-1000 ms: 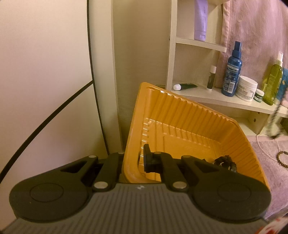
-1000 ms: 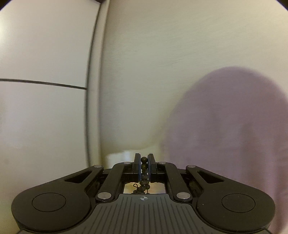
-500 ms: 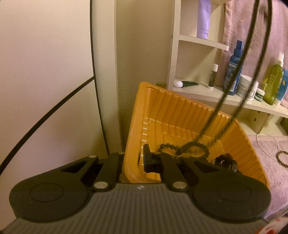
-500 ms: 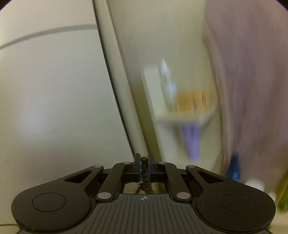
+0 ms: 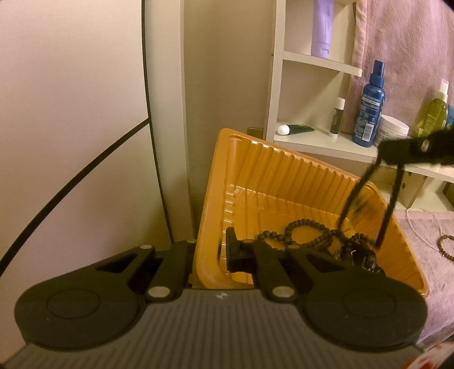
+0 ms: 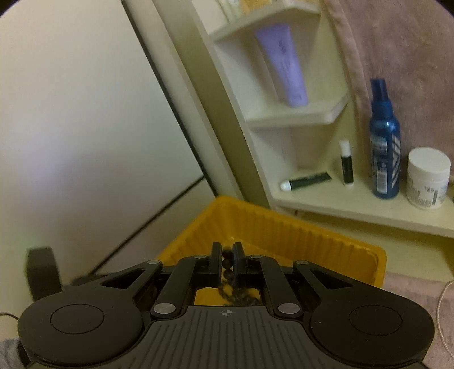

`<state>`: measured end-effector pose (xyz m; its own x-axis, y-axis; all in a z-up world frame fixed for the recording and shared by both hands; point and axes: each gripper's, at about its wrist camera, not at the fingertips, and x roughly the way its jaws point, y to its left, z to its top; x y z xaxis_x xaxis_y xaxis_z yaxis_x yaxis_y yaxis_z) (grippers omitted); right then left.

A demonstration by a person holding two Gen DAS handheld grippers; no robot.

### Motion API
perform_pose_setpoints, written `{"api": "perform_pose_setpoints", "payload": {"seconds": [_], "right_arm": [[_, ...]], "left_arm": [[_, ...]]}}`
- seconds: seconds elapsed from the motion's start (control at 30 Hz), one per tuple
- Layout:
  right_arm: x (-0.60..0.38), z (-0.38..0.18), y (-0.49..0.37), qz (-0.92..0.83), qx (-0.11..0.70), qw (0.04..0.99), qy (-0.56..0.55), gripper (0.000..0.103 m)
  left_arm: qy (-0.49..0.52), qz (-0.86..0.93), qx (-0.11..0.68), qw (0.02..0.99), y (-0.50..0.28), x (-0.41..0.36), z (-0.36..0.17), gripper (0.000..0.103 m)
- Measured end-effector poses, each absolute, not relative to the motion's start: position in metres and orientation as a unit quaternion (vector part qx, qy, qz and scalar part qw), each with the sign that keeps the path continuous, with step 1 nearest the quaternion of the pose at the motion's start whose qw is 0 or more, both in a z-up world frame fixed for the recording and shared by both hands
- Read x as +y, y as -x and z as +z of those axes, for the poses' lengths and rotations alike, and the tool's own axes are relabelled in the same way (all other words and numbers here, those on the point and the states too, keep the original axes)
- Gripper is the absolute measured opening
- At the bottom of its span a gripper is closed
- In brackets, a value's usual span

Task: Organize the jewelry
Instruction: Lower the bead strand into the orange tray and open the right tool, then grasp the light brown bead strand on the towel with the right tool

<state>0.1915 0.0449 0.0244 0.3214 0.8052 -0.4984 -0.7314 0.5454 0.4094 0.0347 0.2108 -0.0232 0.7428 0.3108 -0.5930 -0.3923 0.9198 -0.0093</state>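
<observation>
Left gripper [image 5: 211, 249] is closed on the near wall of the orange ribbed plastic tray [image 5: 283, 181], one finger outside the wall and one inside. The tray sits tilted, far corner raised; judged purpose: to hold the tray up and steady as a target while the other hand loads it.

Right gripper [image 6: 227, 262] has its fingers drawn in to a narrow gap, pinching a strand of the dark bead necklace [image 5: 309, 239]. It hangs above the tray's right side. Two blurred lengths of the strand run down from it into the tray, and the lower loops already lie coiled on the tray floor. A pinch high on the strand lets the beads feed down by their own weight.

A dark bead cluster [image 5: 359, 254] rests in the tray's near right corner, touching the necklace loops.

To the right of the tray, a pink fleece cover [image 5: 425, 261] carries a thin white cord necklace [image 5: 417, 227] and a brown bead bracelet [image 5: 445, 245], both outside the tray, so judged not yet sorted.

Behind the tray: white shelf unit [image 5: 320, 143] with a blue spray bottle [image 5: 369, 108], white jar [image 5: 393, 130], lip-balm stick [image 5: 336, 116], a lying dark tube [image 5: 298, 129], and a lilac tube [image 5: 322, 27] one shelf up. Left of the tray: a pale panel with a dark curved line.
</observation>
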Motion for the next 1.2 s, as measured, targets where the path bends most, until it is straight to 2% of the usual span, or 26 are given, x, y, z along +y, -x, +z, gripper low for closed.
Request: {"api": "perform_pose_setpoints", "payload": {"seconds": [0.03, 0.07, 0.1, 0.17, 0.43, 0.87, 1.2], "right_arm": [[0.042, 0.026, -0.187, 0.47, 0.341, 0.812, -0.053, 0.008], [0.041, 0.025, -0.186, 0.464, 0.342, 0.816, -0.05, 0.014], [0.04, 0.022, -0.187, 0.458, 0.343, 0.819, -0.047, 0.029], [0.032, 0.023, -0.185, 0.449, 0.339, 0.825, -0.052, 0.048], [-0.036, 0.011, -0.176, 0.402, 0.342, 0.847, -0.062, 0.05], [-0.199, -0.03, -0.154, 0.213, 0.386, 0.898, -0.021, 0.05], [-0.229, -0.063, -0.169, 0.167, 0.413, 0.894, 0.037, 0.05]], "left_arm": [[0.066, 0.189, 0.305, 0.931, -0.035, 0.211, -0.023, 0.006], [0.066, 0.189, 0.305, 0.931, -0.034, 0.211, -0.023, 0.006], [0.065, 0.189, 0.306, 0.931, -0.033, 0.211, -0.023, 0.006], [0.064, 0.19, 0.306, 0.931, -0.032, 0.211, -0.023, 0.006], [0.062, 0.194, 0.311, 0.928, -0.033, 0.211, -0.023, 0.006], [0.05, 0.208, 0.321, 0.923, -0.036, 0.208, -0.025, 0.006], [0.04, 0.213, 0.322, 0.922, -0.036, 0.204, -0.023, 0.007]]}}
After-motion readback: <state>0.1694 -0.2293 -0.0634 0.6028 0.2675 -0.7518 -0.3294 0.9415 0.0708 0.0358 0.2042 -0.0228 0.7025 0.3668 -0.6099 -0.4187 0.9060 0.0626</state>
